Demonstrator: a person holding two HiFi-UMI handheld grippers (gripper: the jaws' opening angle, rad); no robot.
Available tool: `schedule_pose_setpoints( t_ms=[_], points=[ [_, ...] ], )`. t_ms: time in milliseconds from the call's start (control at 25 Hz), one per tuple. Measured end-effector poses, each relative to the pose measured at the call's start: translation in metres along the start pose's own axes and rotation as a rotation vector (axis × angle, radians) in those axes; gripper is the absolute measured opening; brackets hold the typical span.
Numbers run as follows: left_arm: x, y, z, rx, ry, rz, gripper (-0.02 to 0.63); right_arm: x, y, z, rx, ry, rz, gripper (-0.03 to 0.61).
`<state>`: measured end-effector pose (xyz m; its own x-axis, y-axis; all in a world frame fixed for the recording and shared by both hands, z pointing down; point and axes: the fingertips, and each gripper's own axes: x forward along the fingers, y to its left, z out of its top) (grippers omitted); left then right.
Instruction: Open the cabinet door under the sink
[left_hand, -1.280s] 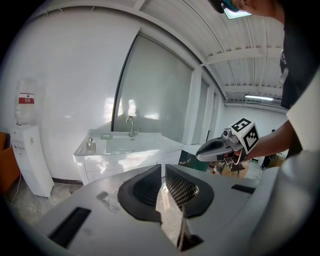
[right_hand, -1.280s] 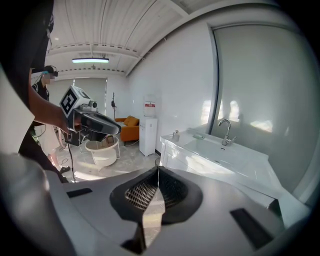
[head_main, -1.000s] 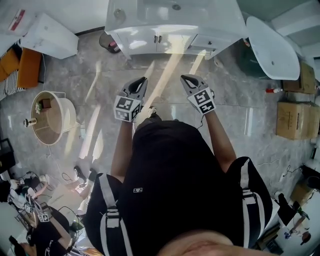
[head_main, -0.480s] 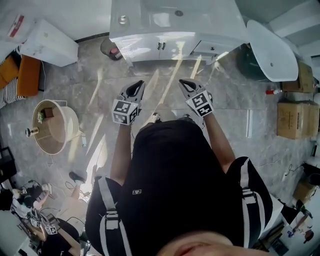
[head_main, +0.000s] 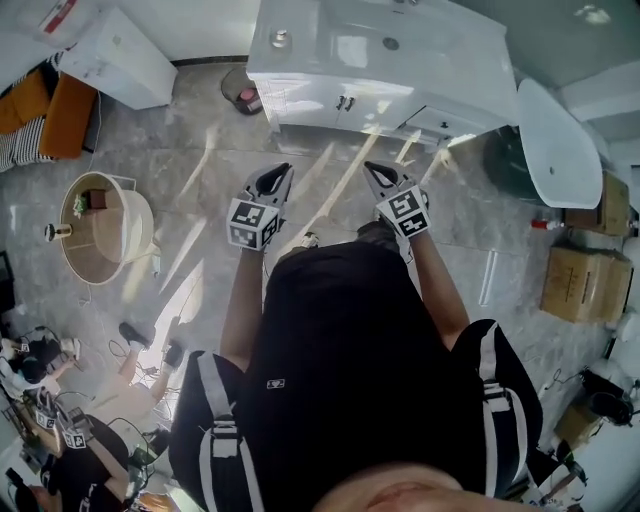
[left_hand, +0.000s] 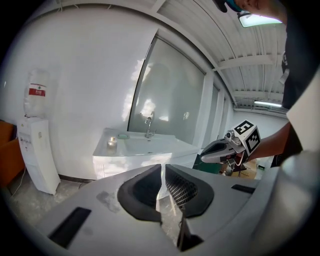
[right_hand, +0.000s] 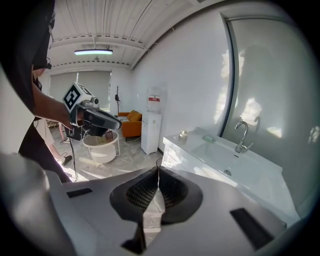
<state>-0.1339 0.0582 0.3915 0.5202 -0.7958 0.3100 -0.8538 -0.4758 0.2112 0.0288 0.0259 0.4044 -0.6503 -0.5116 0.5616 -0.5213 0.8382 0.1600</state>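
The white sink vanity (head_main: 385, 45) stands at the top of the head view. Its two cabinet doors (head_main: 325, 102) are closed, with small handles side by side at the middle. My left gripper (head_main: 281, 172) and right gripper (head_main: 373, 168) are held side by side over the floor, well short of the doors and touching nothing. In the left gripper view the jaws of the left gripper (left_hand: 163, 169) meet, empty, and point toward the vanity (left_hand: 135, 150). The right gripper (right_hand: 158, 171) is also shut and empty, with the cabinet front (right_hand: 170, 159) beyond it.
A grey marble floor (head_main: 200, 150) lies between me and the vanity. A small bin (head_main: 243, 96) sits at the vanity's left corner. A water dispenser (head_main: 110, 55), an orange sofa (head_main: 45, 110) and a round white table (head_main: 100, 230) stand left; a bathtub (head_main: 560, 130) and boxes (head_main: 585, 285) stand right.
The vanity has slid down and right in the head view and stands a little closer to the grippers. Both grippers keep their side-by-side pose, jaws still shut.
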Motion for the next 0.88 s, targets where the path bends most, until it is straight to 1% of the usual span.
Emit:
schedule_pose_setpoints(
  t_ms=[240,480,680,880],
  points=[
    [0.022,0.021,0.006,-0.041,-0.003,0.08,0.032,0.027,-0.029,0.009,-0.054,-0.004,0.071,0.06],
    [0.075,0.015,0.01,-0.087,0.002,0.129,0.032,0.032,-0.079,-0.004,-0.089,0.023,0.134,0.06],
    [0.13,-0.002,0.004,-0.095,0.05,0.118,0.032,0.031,-0.13,-0.025,-0.056,0.042,0.162,0.06],
    [0.18,-0.008,-0.004,-0.108,0.09,0.111,0.032,0.038,-0.163,-0.054,-0.014,0.074,0.195,0.06]
  ],
)
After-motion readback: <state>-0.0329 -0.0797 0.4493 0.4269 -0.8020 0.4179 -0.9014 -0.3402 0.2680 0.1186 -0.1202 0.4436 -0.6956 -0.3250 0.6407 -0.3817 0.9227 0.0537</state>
